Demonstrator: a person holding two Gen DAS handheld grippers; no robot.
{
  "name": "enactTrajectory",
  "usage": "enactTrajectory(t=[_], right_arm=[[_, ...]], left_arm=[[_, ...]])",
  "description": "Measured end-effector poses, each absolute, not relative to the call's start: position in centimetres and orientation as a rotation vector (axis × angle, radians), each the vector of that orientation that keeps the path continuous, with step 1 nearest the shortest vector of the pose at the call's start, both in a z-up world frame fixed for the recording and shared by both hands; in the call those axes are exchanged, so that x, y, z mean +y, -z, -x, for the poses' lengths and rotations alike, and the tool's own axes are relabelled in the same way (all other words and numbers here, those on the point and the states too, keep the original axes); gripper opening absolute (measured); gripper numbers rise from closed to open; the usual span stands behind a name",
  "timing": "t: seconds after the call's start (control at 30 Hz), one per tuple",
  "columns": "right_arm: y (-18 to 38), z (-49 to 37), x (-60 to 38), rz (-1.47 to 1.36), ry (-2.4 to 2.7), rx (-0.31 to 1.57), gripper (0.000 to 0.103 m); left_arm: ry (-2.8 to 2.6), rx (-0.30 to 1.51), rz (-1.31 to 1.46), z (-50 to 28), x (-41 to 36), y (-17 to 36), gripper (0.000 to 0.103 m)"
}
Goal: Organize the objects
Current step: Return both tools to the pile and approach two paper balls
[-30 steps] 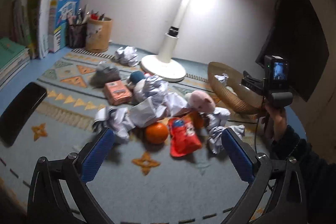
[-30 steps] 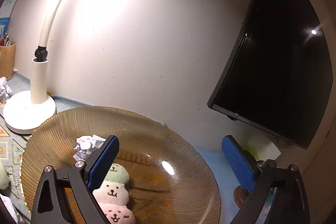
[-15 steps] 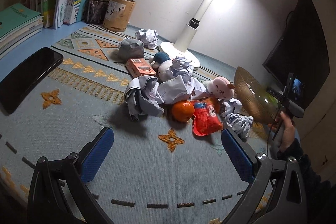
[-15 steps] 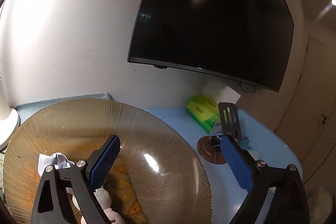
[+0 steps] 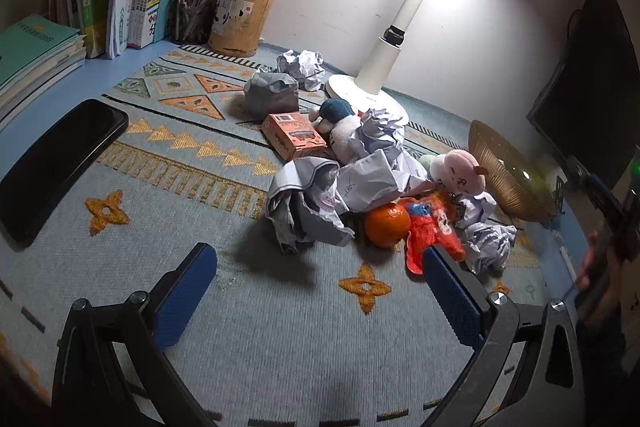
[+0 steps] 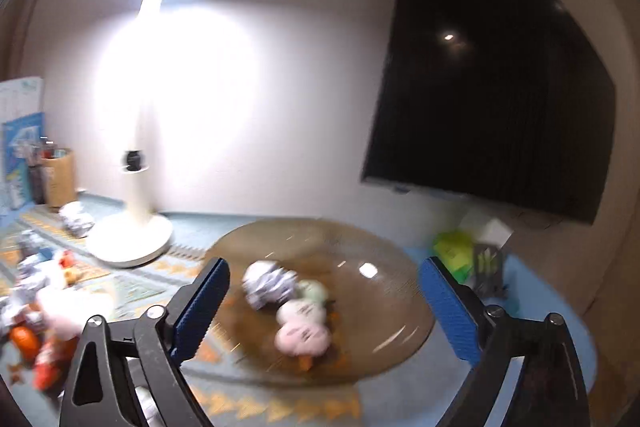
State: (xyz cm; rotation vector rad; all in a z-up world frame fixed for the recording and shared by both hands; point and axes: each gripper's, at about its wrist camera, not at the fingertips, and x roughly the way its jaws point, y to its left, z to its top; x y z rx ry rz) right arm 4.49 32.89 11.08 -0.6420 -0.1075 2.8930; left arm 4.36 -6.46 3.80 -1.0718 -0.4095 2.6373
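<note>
Left tongs (image 5: 320, 287) hovering spread wide above the patterned grey-blue mat (image 5: 168, 163) on the bench, blue pads gripping nothing. Just ahead, lying in a loose heap: crumpled white paper sheets (image 5: 320, 199), a round orange fruit (image 5: 387, 223) touching the paper, a red plastic snack packet (image 5: 430, 231) beside the fruit, a pink round plush toy (image 5: 460, 175) behind it, and another crumpled paper ball (image 5: 486, 243) at the right edge of the heap. Farther back, sitting on the mat: a small orange cardboard box (image 5: 294, 135), a grey crumpled bag (image 5: 272, 93), and a white plush with a dark blue cap (image 5: 338, 119). White desk lamp (image 5: 384, 67) standing behind the pile, glowing overhead. Black flat phone (image 5: 52, 167) lying at the left edge of the mat; books and two pen holders lining the back left.

Right tongs (image 6: 324, 307) also gaping wide, holding nothing, hanging over the ribbed amber glass dish (image 6: 380, 307); view blurring with motion. Resting inside the dish: a crumpled paper wad (image 6: 266, 283) touching a stick of round plush dumplings, green, white and pink (image 6: 304, 319). Black monitor (image 6: 492, 87) looming behind on the right, green tissue pack (image 6: 454, 251) just beyond the dish.
</note>
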Motion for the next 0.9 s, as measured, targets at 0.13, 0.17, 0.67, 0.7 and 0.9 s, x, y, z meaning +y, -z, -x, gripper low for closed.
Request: enactTrajectory(t=[0.13, 0.17, 0.67, 0.7, 0.9], right_arm=[[-6.2, -5.8, 30.9, 0.961, -2.978, 0.033, 0.098], [-5.0, -5.5, 30.2, 1.02, -2.983, 0.015, 0.091], [-0.6, -1.3, 27.3, 1.371, -2.946, 0.087, 0.067], [-0.6, -1.2, 27.2, 1.372, -2.929, 0.068, 0.067], [-0.5, -1.3, 26.8, 1.367, -2.937, 0.029, 0.058]], left_arm=[[-2.676, -0.482, 1.09, -2.6, -6.4, -3.4, 0.103], [-2.681, -0.486, 1.095, -2.4, -6.3, -3.2, 0.103], [-2.775, -0.256, 1.168, 0.9, -5.3, -2.8, 0.1], [-2.763, -0.251, 1.185, 1.1, -5.1, -2.5, 0.095], [-2.739, -0.222, 1.231, 1.7, -4.5, -1.7, 0.062]])
